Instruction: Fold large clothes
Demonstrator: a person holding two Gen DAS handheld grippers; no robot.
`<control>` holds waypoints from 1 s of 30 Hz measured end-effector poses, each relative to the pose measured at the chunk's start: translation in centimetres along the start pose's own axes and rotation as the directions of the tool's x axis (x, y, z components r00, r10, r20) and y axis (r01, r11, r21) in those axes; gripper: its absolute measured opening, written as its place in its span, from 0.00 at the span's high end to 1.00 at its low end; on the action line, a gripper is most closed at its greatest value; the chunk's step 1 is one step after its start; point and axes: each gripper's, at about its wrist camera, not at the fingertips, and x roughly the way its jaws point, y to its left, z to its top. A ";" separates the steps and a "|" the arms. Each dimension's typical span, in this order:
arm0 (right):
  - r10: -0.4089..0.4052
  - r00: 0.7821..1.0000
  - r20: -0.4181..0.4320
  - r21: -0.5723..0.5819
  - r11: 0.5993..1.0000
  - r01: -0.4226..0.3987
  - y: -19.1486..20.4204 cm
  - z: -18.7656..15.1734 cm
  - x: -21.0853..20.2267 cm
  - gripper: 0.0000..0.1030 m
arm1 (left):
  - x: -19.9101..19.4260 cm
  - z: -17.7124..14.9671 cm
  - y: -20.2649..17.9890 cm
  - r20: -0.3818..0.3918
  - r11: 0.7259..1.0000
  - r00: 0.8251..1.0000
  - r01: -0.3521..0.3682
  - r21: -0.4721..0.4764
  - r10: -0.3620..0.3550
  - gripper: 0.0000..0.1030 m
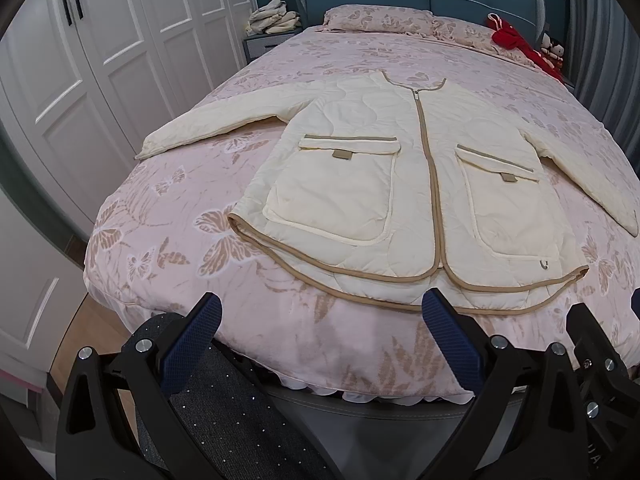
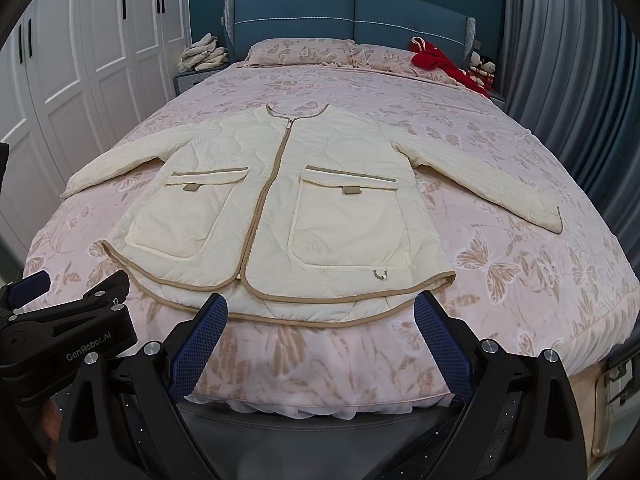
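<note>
On your left stand the white wardrobe doors [image 1: 100, 60]. Your left hand-held gripper [image 1: 320, 312] hangs wide open near the foot of the bed [image 1: 168, 208], holding nothing. In front of you the cream quilted jacket [image 2: 276, 200] lies flat and face up on the pink butterfly bedspread, zipped shut, with both sleeves spread out to the sides and its brown-edged hem nearest you. Your right hand-held gripper [image 2: 320, 312] is wide open too, empty, just short of the hem. Far off by the pillows [image 2: 304, 54], on the right, sits a red garment [image 2: 436, 60].
</note>
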 end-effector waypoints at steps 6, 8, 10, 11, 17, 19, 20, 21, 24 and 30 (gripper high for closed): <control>0.000 1.000 -0.002 0.001 1.000 0.000 0.1 0.0 -0.1 0.10 | 0.0 0.0 0.0 0.000 1.000 1.000 0.000 0.001 0.000 0.05; 0.001 1.000 -0.003 0.000 1.000 -0.001 0.1 0.0 -0.1 0.10 | 0.0 0.0 0.0 -0.001 1.000 1.000 0.000 0.002 0.000 0.05; 0.001 1.000 -0.006 0.000 1.000 -0.001 0.2 -0.2 0.0 0.10 | 0.1 -0.1 0.1 -0.002 1.000 1.000 0.000 0.001 0.000 0.05; 0.002 1.000 -0.008 0.001 1.000 -0.002 0.2 -0.4 0.2 0.10 | 0.2 -0.2 0.1 -0.004 1.000 1.000 0.000 0.001 0.000 0.05; 0.003 1.000 -0.017 0.002 1.000 -0.003 0.3 -0.8 0.6 0.10 | 0.9 -0.4 0.1 -0.019 1.000 1.000 -0.004 -0.002 0.004 0.05; 0.004 1.000 -0.023 0.003 1.000 -0.004 0.3 -0.8 1.0 0.10 | 1.2 -0.3 0.0 -0.024 1.000 1.000 -0.006 0.000 0.006 0.05; 0.004 1.000 -0.026 0.004 1.000 -0.004 0.3 -0.8 1.2 0.10 | 1.2 -0.3 -0.1 -0.027 1.000 1.000 -0.006 0.000 0.006 0.05; 0.005 1.000 -0.031 0.005 1.000 -0.005 0.2 -0.6 1.4 0.10 | 1.3 -0.2 -0.1 -0.031 1.000 1.000 -0.006 0.000 0.006 0.05; 0.006 0.999 -0.040 0.006 1.000 -0.006 0.1 -0.6 1.8 0.10 | 1.7 -0.1 -0.3 -0.042 1.000 0.999 -0.010 0.002 0.010 0.05; 0.011 0.998 -0.066 0.018 1.000 -0.010 -0.3 -0.2 3.0 0.10 | 2.7 0.2 -0.8 -0.064 1.000 0.998 -0.014 0.009 0.015 0.05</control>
